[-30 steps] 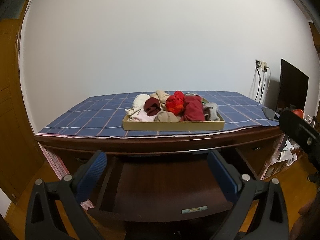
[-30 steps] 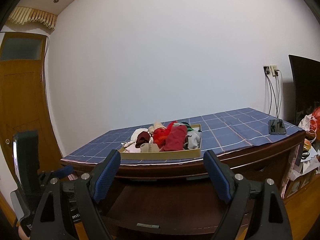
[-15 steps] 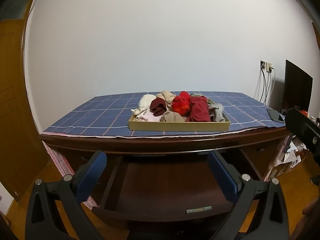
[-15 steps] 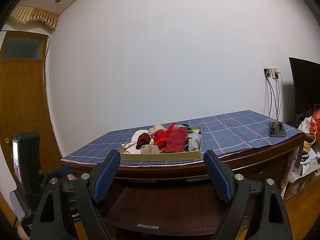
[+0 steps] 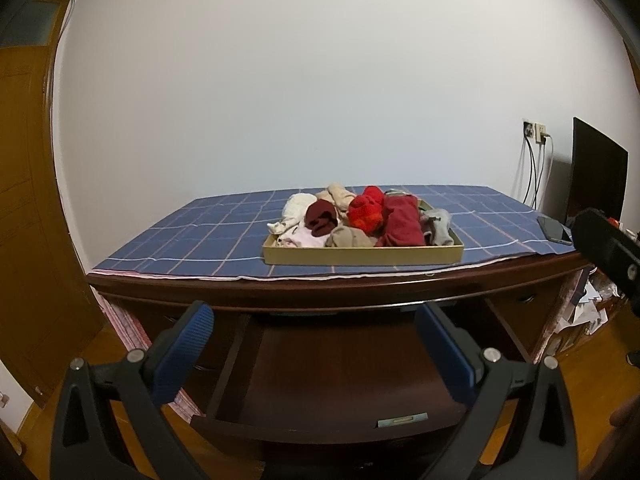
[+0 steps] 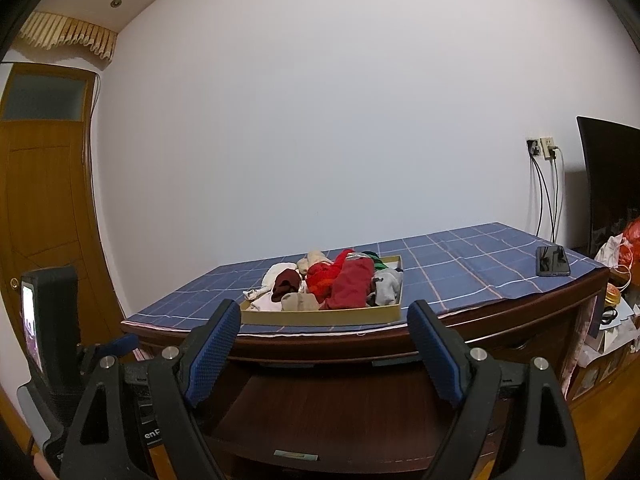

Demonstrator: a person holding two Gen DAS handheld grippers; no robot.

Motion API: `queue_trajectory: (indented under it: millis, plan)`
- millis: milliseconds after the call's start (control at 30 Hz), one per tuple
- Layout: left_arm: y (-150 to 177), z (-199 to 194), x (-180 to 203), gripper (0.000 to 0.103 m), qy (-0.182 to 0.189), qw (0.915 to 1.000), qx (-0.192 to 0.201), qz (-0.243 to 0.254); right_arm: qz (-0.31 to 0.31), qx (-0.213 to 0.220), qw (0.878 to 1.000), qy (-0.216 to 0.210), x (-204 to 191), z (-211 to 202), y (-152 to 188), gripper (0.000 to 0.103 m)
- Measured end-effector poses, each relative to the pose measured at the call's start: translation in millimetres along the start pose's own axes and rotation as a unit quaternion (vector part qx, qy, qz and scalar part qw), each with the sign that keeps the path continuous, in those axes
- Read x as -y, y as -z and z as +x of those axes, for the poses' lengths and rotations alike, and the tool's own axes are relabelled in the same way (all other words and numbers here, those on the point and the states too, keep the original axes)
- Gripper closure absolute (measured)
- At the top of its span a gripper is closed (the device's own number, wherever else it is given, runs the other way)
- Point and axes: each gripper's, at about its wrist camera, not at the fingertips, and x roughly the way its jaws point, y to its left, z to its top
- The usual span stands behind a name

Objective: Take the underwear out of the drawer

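A shallow tan tray (image 5: pixel 362 254) (image 6: pixel 320 315) full of rolled underwear (image 5: pixel 402 224) (image 6: pixel 352 284) in red, maroon, white, beige and grey stands on the desk's blue checked cloth (image 5: pixel 208 236) (image 6: pixel 456 268). Below it the dark wooden drawer (image 5: pixel 340 376) (image 6: pixel 344 416) is pulled open, and the part I see holds nothing. My left gripper (image 5: pixel 320 340) is open and empty in front of the drawer. My right gripper (image 6: pixel 324 340) is open and empty, level with the desk's front edge.
A phone (image 6: pixel 552 261) lies on the cloth at the right end. A dark monitor (image 5: pixel 596 184) and wall sockets with cables (image 6: pixel 544 184) stand at the right. A wooden door (image 6: pixel 44 200) is at the left. Clutter (image 6: pixel 616 312) sits right of the desk.
Both views have drifted a little: the left gripper has shifted so the desk and tray sit further right, and the right gripper has risen slightly. Both stay open.
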Motion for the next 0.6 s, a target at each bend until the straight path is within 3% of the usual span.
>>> queue_trajectory:
  millis: [600]
  plan:
    - [-0.4, -0.4, -0.6, 0.0, -0.002, 1.0, 0.0, -0.002, 0.002, -0.003, 1.0, 0.001, -0.1, 2.2, -0.4, 0.016]
